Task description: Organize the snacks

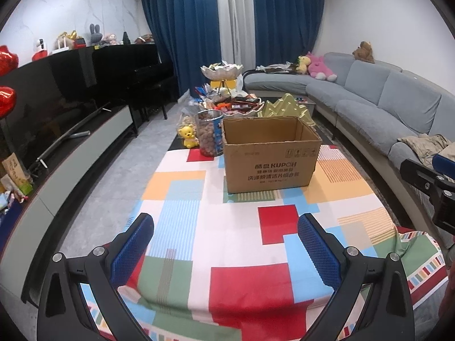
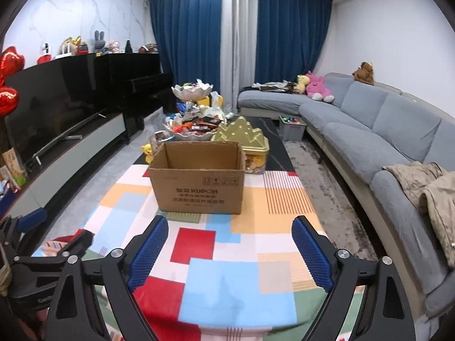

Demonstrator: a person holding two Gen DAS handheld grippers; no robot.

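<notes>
- Left gripper (image 1: 226,244) and right gripper (image 2: 230,248), both low in frame, are spread wide and hold nothing.
- The cardboard box (image 1: 270,153) stands open at centre on the desk (image 1: 182,216); the snacks (image 1: 236,103) are heaped beyond it.
- Judged: the approach step; next, reach past the box to a snack.

A grey sectional sofa (image 2: 369,130) curves along the right wall. On its far end sit a pink plush toy (image 2: 317,85) and a yellow plush toy (image 2: 302,81); a brown teddy bear (image 2: 364,72) perches on its backrest, and a beige jacket (image 2: 426,187) lies on its near seat. Blue curtains (image 2: 187,34) hang behind the sofa. Opposite the sofa stand a black piano (image 2: 133,76) and a television (image 2: 51,108).
</notes>
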